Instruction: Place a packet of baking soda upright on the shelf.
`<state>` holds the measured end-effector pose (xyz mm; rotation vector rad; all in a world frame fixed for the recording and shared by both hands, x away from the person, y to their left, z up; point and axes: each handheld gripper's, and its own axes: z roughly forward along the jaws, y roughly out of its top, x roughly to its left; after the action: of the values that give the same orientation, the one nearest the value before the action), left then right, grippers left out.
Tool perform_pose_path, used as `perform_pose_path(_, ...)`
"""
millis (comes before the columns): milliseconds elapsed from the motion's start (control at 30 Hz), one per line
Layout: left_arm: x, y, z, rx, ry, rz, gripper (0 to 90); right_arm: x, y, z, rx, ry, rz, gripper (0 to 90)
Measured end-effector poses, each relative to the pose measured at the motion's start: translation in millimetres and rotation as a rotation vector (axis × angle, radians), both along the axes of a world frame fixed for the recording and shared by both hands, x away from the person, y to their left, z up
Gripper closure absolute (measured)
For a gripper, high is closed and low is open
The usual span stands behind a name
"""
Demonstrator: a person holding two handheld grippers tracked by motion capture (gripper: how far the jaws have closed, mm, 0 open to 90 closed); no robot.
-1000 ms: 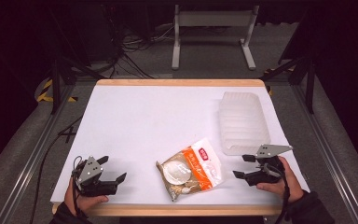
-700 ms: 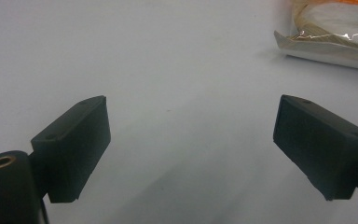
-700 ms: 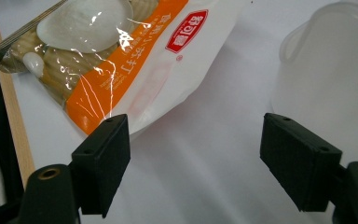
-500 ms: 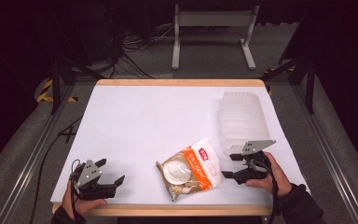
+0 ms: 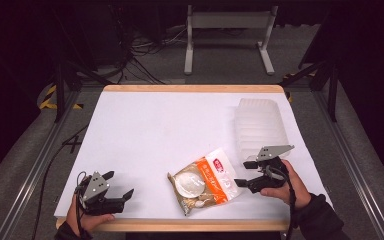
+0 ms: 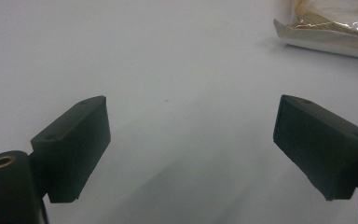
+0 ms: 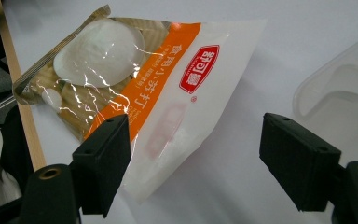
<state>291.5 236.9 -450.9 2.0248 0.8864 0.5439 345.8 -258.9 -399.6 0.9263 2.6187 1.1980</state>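
The right gripper (image 7: 193, 158) hung with jaws spread wide just beside a glossy, crinkled snack bag (image 7: 135, 79); the left gripper (image 6: 191, 140), likewise agape, rested well apart over the smooth white table (image 6: 168, 56).

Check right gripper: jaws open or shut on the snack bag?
Open. In the right gripper view the right gripper has its jaws wide apart, one over the edge of the snack bag, which lies flat on the table, unclamped.

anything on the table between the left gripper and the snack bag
No, that stretch is bare white table. In the high view nothing lies between the left gripper and the snack bag, and the left gripper view shows plain tabletop up to the bag's edge.
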Motion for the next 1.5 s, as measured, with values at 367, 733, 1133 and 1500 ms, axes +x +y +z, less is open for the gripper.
perform_pose_path(367, 2.3, -2.2, -0.4, 0.005, 0.004, -0.015, 11.7, 14.5, 22.6, -22.5, -0.073, 0.105, -0.006, 26.7)
perform_pose_path(733, 3.9, -4.1, -1.3, 0.006, 0.004, -0.022, 11.6, 22.7, 40.0, -31.1, -0.108, 0.139, 0.030, 25.3)
perform_pose_path(1133, 4.1, -5.2, -2.1, 0.008, 0.008, -0.024, 11.5, 17.7, 43.8, -25.2, -0.093, 0.119, 0.054, 47.6)
perform_pose_path(1500, 4.4, -5.1, -2.1, 0.004, 0.008, -0.023, 11.5, 22.6, 57.5, -26.8, -0.131, 0.115, 0.068, 77.2)
